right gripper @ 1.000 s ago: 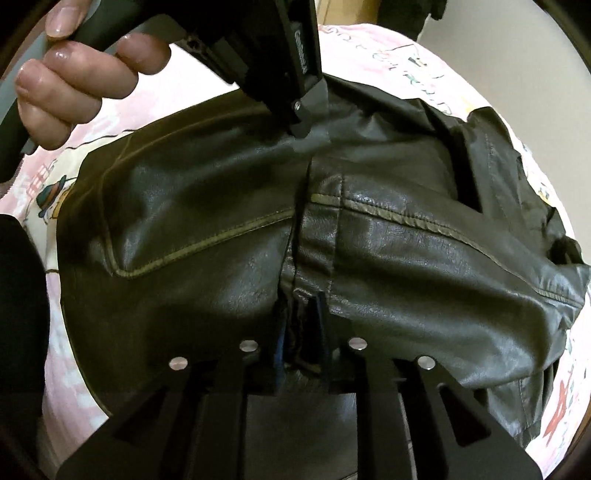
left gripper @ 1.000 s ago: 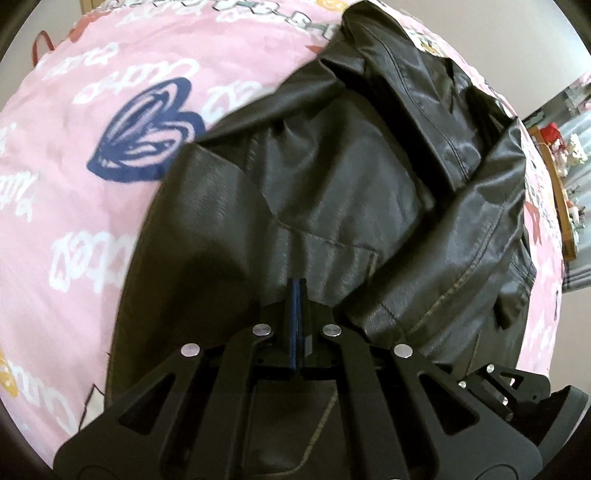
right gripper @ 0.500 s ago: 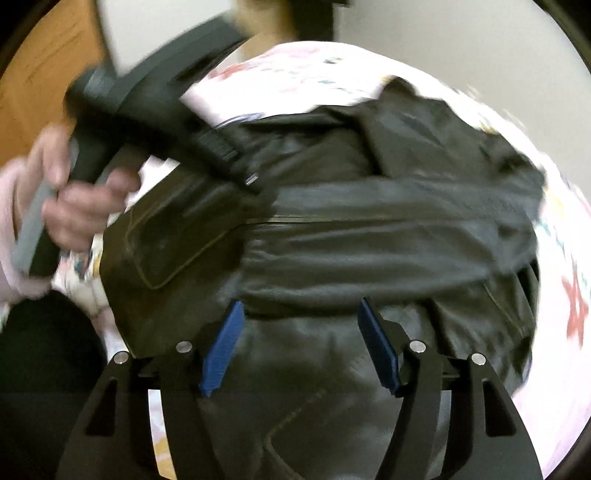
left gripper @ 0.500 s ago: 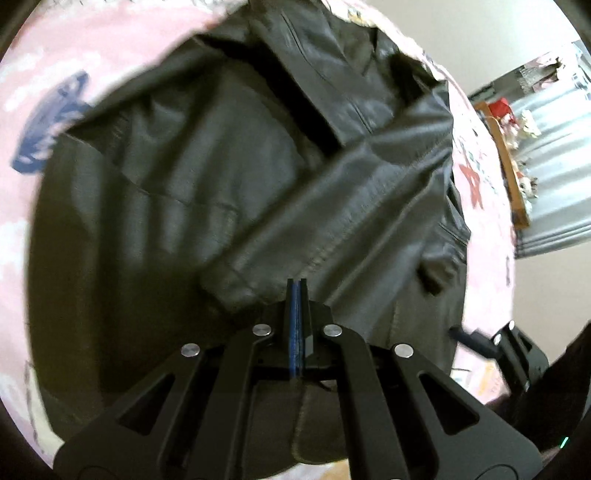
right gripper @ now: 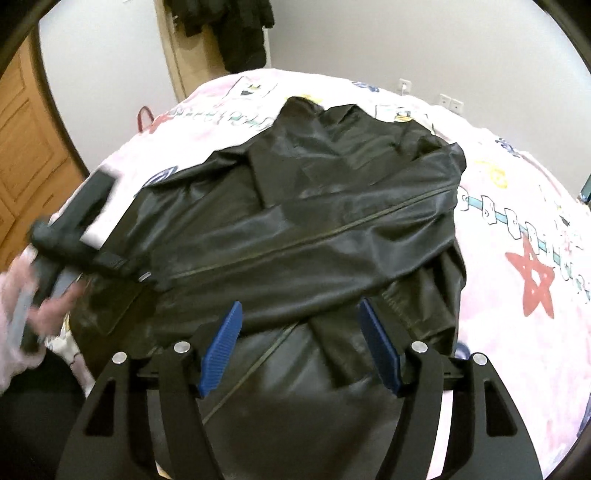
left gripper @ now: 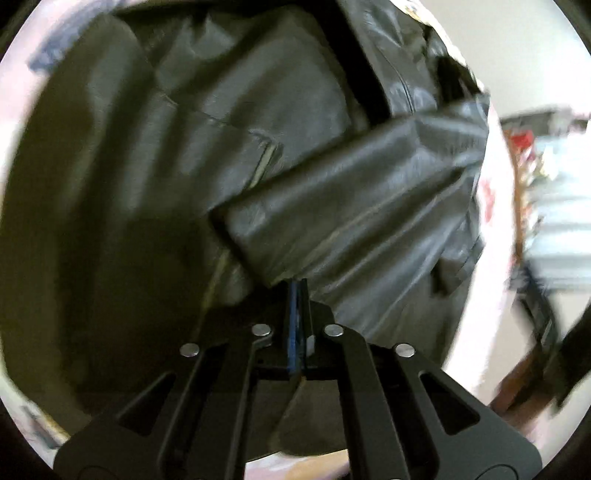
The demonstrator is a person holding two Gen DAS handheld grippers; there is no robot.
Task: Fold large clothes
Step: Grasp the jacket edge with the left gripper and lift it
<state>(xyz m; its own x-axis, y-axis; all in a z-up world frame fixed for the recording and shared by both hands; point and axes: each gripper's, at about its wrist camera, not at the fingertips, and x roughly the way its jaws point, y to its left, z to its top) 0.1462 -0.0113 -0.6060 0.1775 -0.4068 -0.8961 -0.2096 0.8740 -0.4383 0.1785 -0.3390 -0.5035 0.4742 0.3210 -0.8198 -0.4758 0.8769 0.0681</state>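
Observation:
A dark leather jacket [right gripper: 295, 229] lies spread on the pink patterned bed cover, one sleeve folded across its body. In the left wrist view the jacket [left gripper: 221, 147] fills the frame. My left gripper [left gripper: 297, 291] is shut, its blue pads pinching the cuff end of the folded sleeve [left gripper: 351, 221]. My right gripper [right gripper: 301, 325] is open and empty, held above the jacket's near hem, blue pads [right gripper: 221, 345] wide apart. The left gripper's body and the hand holding it [right gripper: 48, 295] show at the left of the right wrist view.
The pink bed cover [right gripper: 517, 229] with a red star print surrounds the jacket. A wooden wardrobe [right gripper: 22, 147] stands left, dark clothes hang on the door behind [right gripper: 236, 33]. A shelf with items [left gripper: 546, 166] is at the right.
My right gripper let go of the jacket, opened wide and pulled back and up. My left gripper, still shut on the sleeve, carried it across the jacket body.

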